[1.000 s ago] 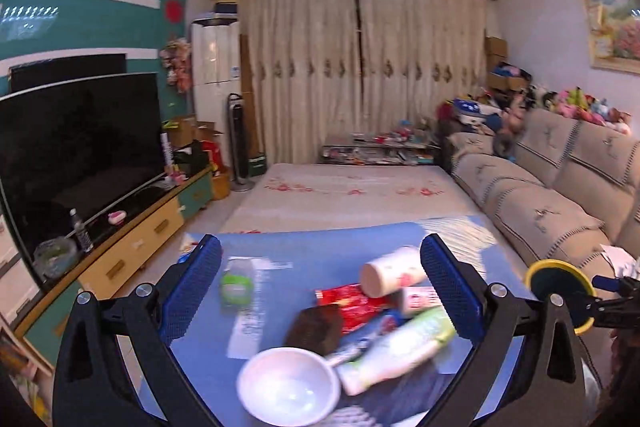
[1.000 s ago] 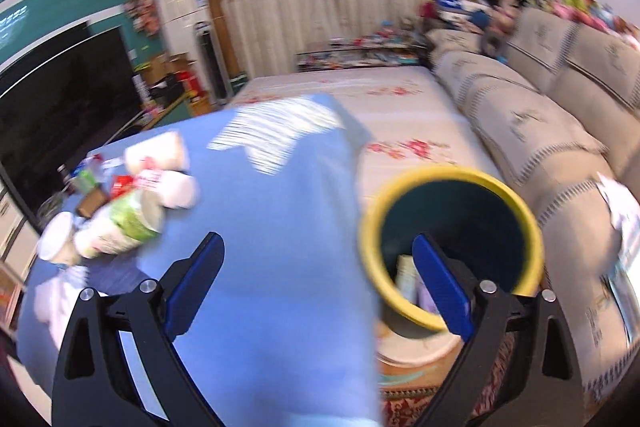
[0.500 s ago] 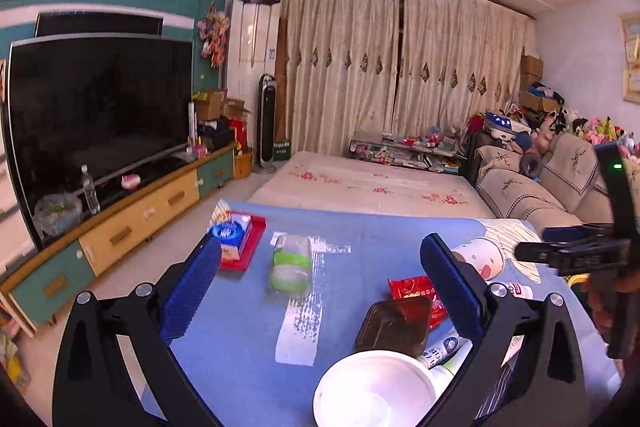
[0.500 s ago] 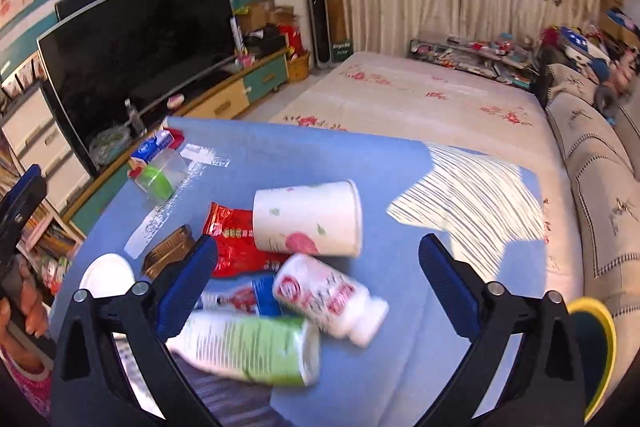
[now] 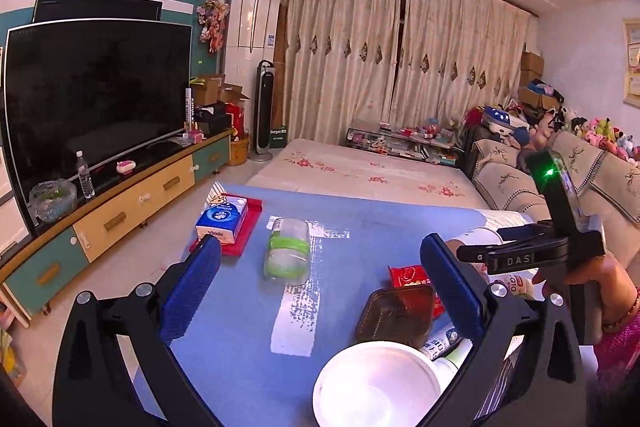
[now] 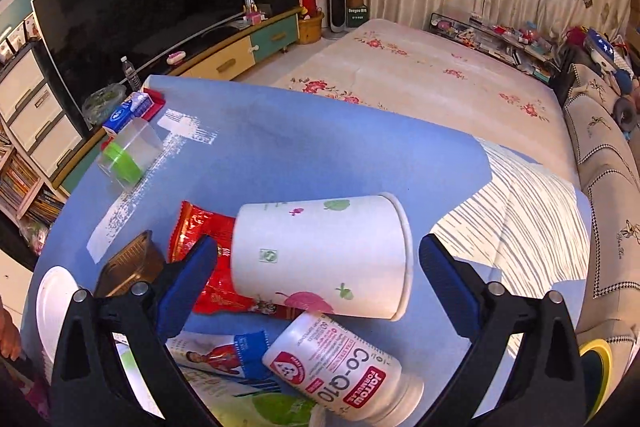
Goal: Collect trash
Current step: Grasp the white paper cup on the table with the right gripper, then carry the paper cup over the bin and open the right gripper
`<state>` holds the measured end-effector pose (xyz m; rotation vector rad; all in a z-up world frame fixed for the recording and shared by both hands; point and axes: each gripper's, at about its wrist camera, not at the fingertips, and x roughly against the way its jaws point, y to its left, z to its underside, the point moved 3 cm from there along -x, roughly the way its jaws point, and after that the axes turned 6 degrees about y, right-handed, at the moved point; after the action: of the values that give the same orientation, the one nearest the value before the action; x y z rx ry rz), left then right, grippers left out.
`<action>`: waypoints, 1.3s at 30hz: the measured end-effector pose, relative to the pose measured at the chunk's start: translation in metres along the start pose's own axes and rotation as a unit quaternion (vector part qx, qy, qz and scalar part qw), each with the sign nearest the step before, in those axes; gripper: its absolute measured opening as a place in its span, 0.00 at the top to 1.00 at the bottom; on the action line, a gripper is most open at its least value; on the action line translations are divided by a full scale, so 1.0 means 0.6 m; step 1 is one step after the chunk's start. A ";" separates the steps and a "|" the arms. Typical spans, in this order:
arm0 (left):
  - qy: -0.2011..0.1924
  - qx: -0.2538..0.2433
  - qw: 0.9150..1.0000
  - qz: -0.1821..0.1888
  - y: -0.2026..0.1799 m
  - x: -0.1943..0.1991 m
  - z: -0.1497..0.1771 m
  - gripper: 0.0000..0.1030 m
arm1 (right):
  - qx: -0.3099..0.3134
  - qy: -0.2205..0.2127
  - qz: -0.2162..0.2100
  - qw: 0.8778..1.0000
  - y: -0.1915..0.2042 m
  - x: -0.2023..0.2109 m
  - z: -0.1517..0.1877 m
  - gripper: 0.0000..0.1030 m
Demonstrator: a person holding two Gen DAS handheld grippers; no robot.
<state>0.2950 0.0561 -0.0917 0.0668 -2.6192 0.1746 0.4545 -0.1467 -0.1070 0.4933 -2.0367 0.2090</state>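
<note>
A paper cup (image 6: 320,259) lies on its side atop a red wrapper (image 6: 200,247) on the blue table (image 6: 320,147) as your right gripper (image 6: 316,283) straddles it, jaws apart, ready to close; your left gripper (image 5: 320,287) hovers open, empty.

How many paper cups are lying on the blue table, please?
1: a paper cup lies on its side between the open right gripper's fingers.
</note>
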 end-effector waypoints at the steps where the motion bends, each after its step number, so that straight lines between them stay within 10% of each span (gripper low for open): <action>1: 0.001 0.000 1.000 0.001 -0.001 -0.001 0.001 0.05 | 0.000 0.003 -0.002 1.000 -0.001 -0.003 0.000 0.07; 25: 0.026 -0.007 0.999 0.022 -0.020 -0.017 0.012 0.05 | -0.029 -0.066 0.035 0.997 -0.028 0.087 0.004 0.22; 39: 0.019 -0.041 0.998 0.048 -0.060 -0.005 0.024 0.05 | -0.230 -0.110 0.178 0.950 -0.272 0.256 0.261 0.22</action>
<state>0.2937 0.0185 -0.1014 -0.0907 -2.5892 0.1007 0.3340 -0.3878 -0.0604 -0.1523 -2.2891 -0.1145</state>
